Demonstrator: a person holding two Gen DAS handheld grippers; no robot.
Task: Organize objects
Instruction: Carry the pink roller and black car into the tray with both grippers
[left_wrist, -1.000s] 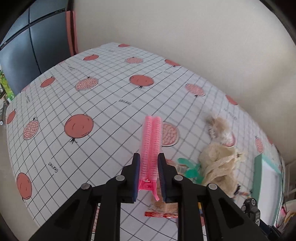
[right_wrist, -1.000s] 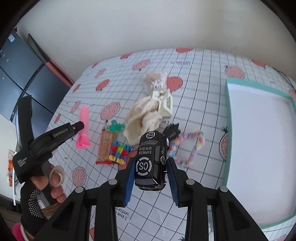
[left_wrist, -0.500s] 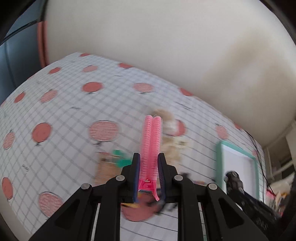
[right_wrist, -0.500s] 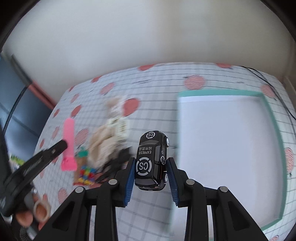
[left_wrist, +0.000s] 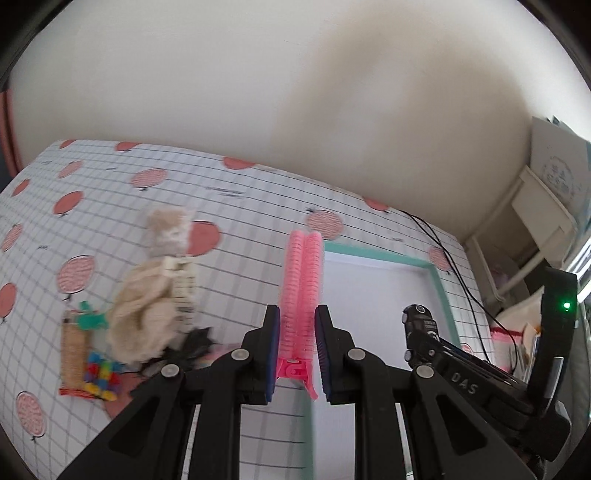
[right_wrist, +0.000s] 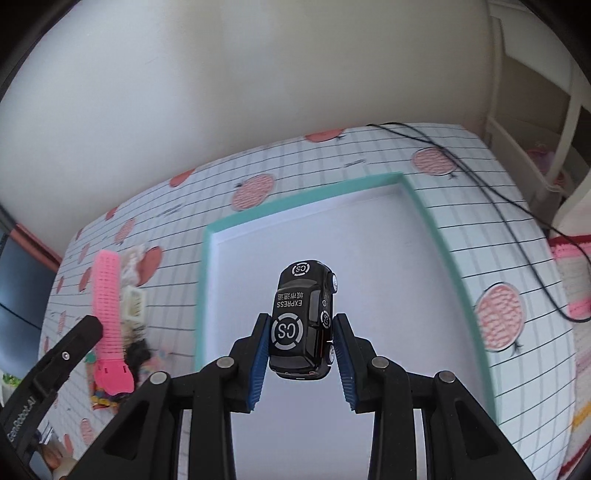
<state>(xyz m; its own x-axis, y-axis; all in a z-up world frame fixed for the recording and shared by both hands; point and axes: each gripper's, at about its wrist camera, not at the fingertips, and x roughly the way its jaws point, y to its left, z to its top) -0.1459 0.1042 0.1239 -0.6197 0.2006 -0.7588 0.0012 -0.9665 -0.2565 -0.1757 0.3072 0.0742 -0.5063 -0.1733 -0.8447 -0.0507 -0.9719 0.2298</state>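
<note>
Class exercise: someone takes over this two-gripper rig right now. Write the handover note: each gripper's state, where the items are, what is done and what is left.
Left gripper: shut on the pink hair roller clip, held near the left rim of the teal-edged tray.
Right gripper: shut on the black toy car, held in front of the tray's white floor.
Done: both items picked up. Nothing lies in the visible part of the tray.
Left: set down the car and clip, then fetch the pile on the tablecloth: cream knit item, black piece, snack packet and colourful bits.
</note>
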